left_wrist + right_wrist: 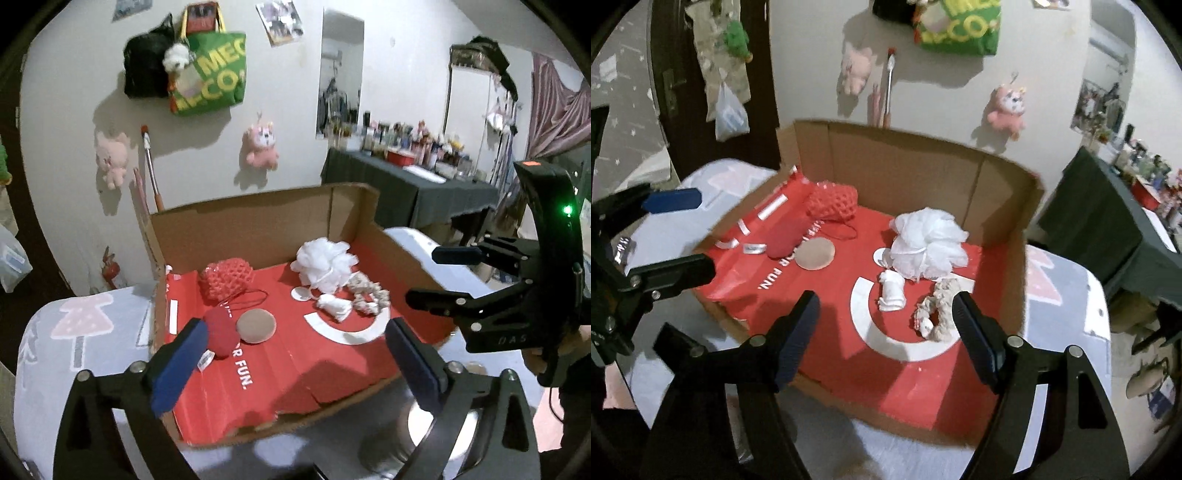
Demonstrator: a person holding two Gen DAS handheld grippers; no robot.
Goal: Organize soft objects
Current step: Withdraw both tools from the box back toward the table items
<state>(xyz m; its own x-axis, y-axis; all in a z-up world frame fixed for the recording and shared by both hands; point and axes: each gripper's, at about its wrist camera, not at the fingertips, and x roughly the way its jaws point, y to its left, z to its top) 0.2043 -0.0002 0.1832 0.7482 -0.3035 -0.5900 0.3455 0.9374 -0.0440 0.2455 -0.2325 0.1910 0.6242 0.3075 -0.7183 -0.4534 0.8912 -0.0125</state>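
The left wrist camera sits just behind the left gripper [291, 354] and looks down at a slant into the cardboard box [258, 214], from close by and a bit above; the right gripper [419, 275] shows at the right edge of the frame. The right wrist camera sits just behind the right gripper [886, 332] and looks down into the same cardboard box [905, 155] from close by, with the left gripper [687, 232] at the left edge. Both views share the box's red floor, the white bath pouf [323, 264] [929, 247] and the back wall with the pink plush toy [260, 146] [1006, 109].
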